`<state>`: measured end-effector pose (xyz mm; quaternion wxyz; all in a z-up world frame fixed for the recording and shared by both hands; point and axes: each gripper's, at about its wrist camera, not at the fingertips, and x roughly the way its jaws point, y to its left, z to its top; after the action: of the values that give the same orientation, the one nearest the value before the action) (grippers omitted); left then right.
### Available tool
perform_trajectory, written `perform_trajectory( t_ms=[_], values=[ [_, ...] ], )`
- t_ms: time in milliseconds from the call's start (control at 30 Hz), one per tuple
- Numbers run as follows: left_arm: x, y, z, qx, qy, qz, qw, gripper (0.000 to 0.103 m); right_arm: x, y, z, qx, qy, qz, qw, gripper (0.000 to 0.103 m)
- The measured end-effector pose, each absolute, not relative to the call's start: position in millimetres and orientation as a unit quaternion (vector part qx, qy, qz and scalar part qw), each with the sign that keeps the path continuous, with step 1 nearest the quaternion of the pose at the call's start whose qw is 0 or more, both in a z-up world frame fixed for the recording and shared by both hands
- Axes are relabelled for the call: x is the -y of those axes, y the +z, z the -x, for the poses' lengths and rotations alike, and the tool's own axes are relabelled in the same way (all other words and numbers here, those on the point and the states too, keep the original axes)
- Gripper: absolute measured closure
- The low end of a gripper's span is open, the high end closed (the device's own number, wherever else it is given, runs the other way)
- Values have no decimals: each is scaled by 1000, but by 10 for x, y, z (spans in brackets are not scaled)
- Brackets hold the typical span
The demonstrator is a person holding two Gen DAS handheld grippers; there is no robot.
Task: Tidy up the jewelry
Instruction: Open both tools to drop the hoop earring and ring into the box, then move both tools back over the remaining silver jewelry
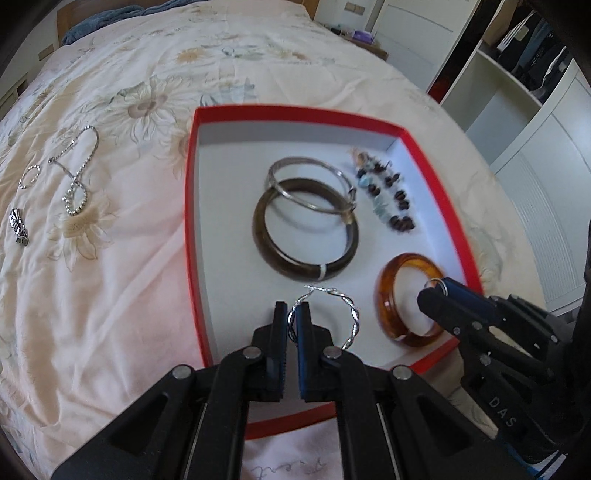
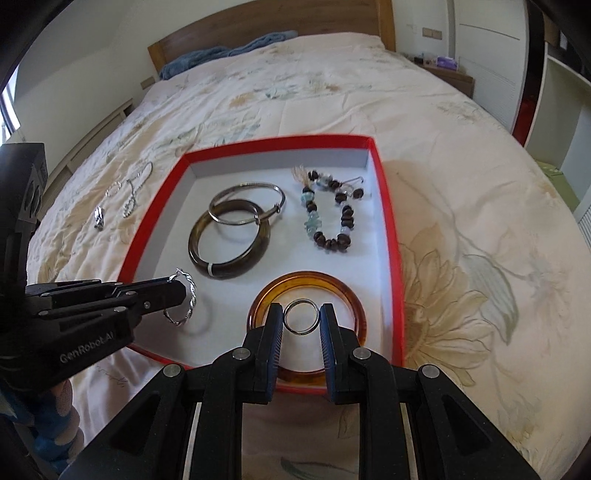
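Observation:
A red box (image 1: pixel 192 206) (image 2: pixel 391 236) with a white floor lies on the bed. Inside lie a dark brown bangle (image 1: pixel 273 254) (image 2: pixel 201 254), a thin silver bangle (image 1: pixel 314 208) (image 2: pixel 225 194), a beaded bracelet (image 1: pixel 388 192) (image 2: pixel 328 236) and an amber bangle (image 1: pixel 384 291) (image 2: pixel 258 295). My left gripper (image 1: pixel 294 314) (image 2: pixel 176 284) is shut on a twisted silver hoop (image 1: pixel 349 314) (image 2: pixel 190 299), held over the box's near left part. My right gripper (image 2: pixel 301 317) (image 1: pixel 436 290) is shut on a small silver ring (image 2: pixel 301 316) (image 1: pixel 434 284), above the amber bangle.
On the flowered bedspread left of the box lie a silver chain (image 1: pixel 77 173) (image 2: pixel 135 192), a small thin ring (image 1: pixel 29 177) (image 2: pixel 112 190) and a chunky silver piece (image 1: pixel 19 226) (image 2: pixel 98 218). A wooden headboard (image 2: pixel 266 26), a blue towel (image 2: pixel 221 51) and white wardrobes (image 1: pixel 517 110) surround the bed.

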<state>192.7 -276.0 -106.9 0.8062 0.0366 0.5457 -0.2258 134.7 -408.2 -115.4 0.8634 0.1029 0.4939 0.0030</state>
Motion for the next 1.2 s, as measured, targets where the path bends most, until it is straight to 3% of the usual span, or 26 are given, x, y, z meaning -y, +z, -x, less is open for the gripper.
perform_trajectory(
  t_ms=[433,567,900,1033,1200],
  values=[
    [2853,-1110,-1913,-535,-225,-78,811,97,4050,-1331,-1452,-534,2,-75,842,81],
    [2841,-1115,-1898,-533,-230,-80,811,97,4058,-1284,-1436,-531,0,-79,844,71],
    [2704,-789,-1758,-508,-240,-62,825,97,4175,-917,-1115,-500,-29,-95,860,64],
    [2633,-555,-1557,-488,-244,-59,836,82,4137,-748,-927,-486,-41,-106,866,59],
    [2492,-309,-1320,-464,-249,-54,848,80,4042,-587,-663,-473,-48,-117,872,55]
  ],
)
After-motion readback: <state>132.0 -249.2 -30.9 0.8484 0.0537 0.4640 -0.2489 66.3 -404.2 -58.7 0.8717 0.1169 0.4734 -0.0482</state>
